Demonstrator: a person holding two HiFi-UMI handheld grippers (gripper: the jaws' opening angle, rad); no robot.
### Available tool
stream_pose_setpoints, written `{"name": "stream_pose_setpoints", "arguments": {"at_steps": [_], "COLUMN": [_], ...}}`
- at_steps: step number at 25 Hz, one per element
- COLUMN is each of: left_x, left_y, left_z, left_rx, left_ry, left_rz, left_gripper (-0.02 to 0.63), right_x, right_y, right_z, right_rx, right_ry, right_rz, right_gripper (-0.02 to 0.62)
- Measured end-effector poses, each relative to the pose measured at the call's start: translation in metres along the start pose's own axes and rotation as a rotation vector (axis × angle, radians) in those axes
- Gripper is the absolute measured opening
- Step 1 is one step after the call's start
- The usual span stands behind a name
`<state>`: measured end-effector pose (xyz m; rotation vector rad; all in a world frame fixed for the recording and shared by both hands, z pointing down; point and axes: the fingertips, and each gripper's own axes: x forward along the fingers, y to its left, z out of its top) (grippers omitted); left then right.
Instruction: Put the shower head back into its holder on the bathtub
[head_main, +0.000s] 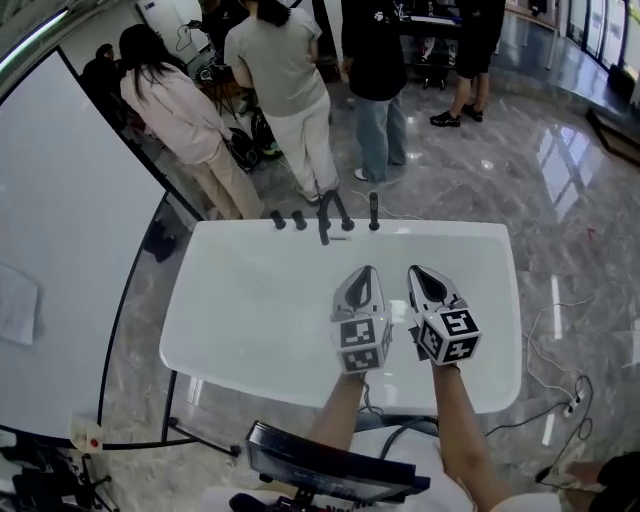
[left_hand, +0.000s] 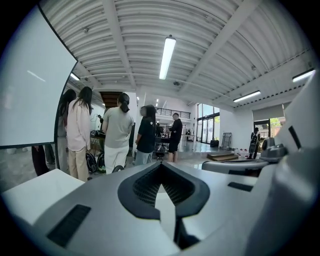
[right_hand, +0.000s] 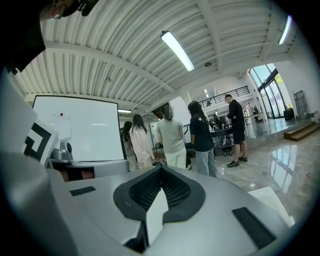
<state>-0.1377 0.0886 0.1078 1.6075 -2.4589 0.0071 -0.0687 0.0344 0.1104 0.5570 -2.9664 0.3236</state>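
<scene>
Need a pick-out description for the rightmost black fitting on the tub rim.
Find the white bathtub in the head view and follow its far rim to a row of black fittings. The rightmost fitting is a slim upright post standing alone. Its neighbours cluster to its left: two short knobs and a slanted pair.

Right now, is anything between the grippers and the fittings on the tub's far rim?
Nothing visible. The left gripper and right gripper, both shut and empty, hang over the bathtub. Only bare white tub lies between them and the dark fittings on its far rim. Which fitting is the task's, I cannot tell.
</scene>
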Motion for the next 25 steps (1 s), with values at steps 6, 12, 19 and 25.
{"name": "stream_pose_setpoints", "arguments": {"at_steps": [6,12,19,25], "left_x": [-0.006,-0.007,-0.007,-0.012], "left_y": [-0.008,-0.016,-0.021,-0.019], "left_z": [0.015,0.025,0.034,0.03], "left_rx": [0.037,0.053,0.043,0.039], "left_ry": [-0.036,-0.051,-0.066,-0.064], "left_rz": [-0.002,-0.023,-0.04,-0.043], "left_gripper": [0.003,0.003,0.003,0.003], "right_x": [-0.007,-0.01,-0.01,-0.011], "right_y": [-0.002,-0.006,-0.004,0.003], "right_z": [0.013,0.024,0.033,0.028], "right_rx": [-0.018,-0.029,-0.039,-0.043], "right_ry": [-0.02,-0.043,-0.053,-0.048], "right_rz": [-0.003,-0.013,-0.016,-0.013], "right_gripper": [0.006,0.006,0.006,0.006]}}
